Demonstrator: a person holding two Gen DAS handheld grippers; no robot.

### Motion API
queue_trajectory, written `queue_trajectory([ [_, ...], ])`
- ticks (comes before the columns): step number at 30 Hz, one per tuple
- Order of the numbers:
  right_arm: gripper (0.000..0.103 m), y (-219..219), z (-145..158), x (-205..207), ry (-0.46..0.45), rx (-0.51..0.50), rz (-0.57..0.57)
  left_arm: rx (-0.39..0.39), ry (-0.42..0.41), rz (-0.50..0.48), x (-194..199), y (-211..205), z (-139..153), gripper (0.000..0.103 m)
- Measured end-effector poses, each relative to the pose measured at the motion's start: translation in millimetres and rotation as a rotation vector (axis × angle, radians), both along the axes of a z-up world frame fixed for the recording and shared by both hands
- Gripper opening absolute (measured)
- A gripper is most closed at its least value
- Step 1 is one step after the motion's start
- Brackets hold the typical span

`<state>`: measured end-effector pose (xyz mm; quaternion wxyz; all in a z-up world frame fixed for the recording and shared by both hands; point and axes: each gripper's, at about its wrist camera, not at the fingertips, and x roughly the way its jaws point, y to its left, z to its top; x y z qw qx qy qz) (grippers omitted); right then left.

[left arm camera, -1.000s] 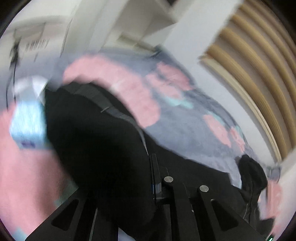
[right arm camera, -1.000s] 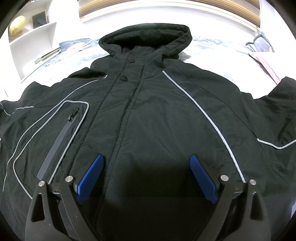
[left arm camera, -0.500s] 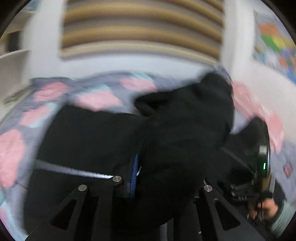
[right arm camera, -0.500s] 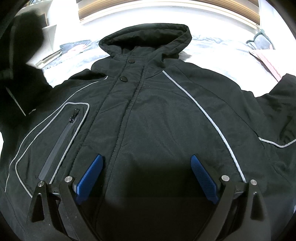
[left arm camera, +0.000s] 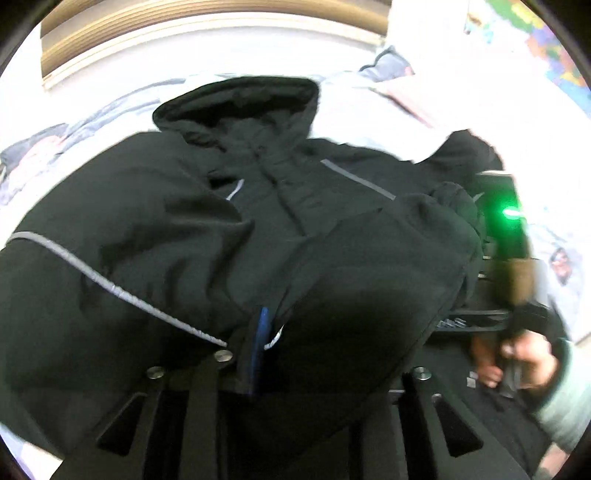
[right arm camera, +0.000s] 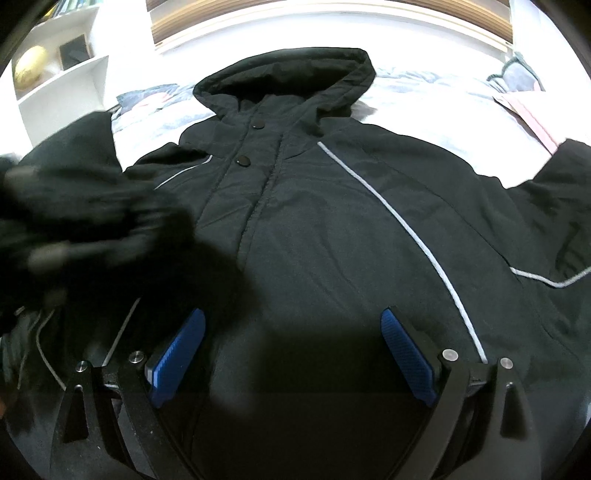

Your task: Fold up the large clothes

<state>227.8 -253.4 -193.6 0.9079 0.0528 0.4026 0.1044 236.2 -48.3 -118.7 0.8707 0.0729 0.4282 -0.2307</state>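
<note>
A black hooded jacket (right arm camera: 332, 229) with grey piping lies front up on the bed, hood (right arm camera: 288, 77) at the far end. My left gripper (left arm camera: 266, 350) is shut on the jacket's left sleeve (left arm camera: 369, 280) and holds it over the chest; the sleeve hides one fingertip. That sleeve shows blurred at the left of the right wrist view (right arm camera: 85, 221). My right gripper (right arm camera: 291, 354) is open and empty, its blue pads (right arm camera: 177, 354) just above the jacket's lower front. The other sleeve (right arm camera: 554, 206) lies spread to the right.
The bed cover (right arm camera: 436, 107) is pale with pink and grey patches. White shelves (right arm camera: 55, 85) stand at the far left and a wooden headboard (right arm camera: 332, 11) at the back. The right hand and its gripper (left arm camera: 517, 325) show at the right of the left wrist view.
My left gripper has swung the sleeve from the left side in over the jacket's chest. The right gripper has stayed still and open.
</note>
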Motion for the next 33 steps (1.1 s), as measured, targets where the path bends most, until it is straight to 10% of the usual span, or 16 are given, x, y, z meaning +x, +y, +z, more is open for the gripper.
queue_trajectory([
  [5,0.097,-16,13,-27,0.058,-0.009,0.012,-0.065,0.068,-0.048,-25,-1,-2,0.051],
  [15,0.097,-53,51,-112,0.046,-0.061,-0.012,-0.287,0.236,-0.153,-50,-23,16,0.063],
  [21,0.097,-58,69,-137,0.053,-0.028,-0.025,-0.290,0.199,-0.180,-79,-34,31,0.072],
  [25,0.097,-61,71,-153,0.083,-0.136,-0.082,-0.469,0.349,-0.213,-73,-32,20,0.074],
  [33,0.097,-71,68,-150,0.191,0.230,0.015,-0.142,-0.012,0.115,-94,-13,56,0.073],
])
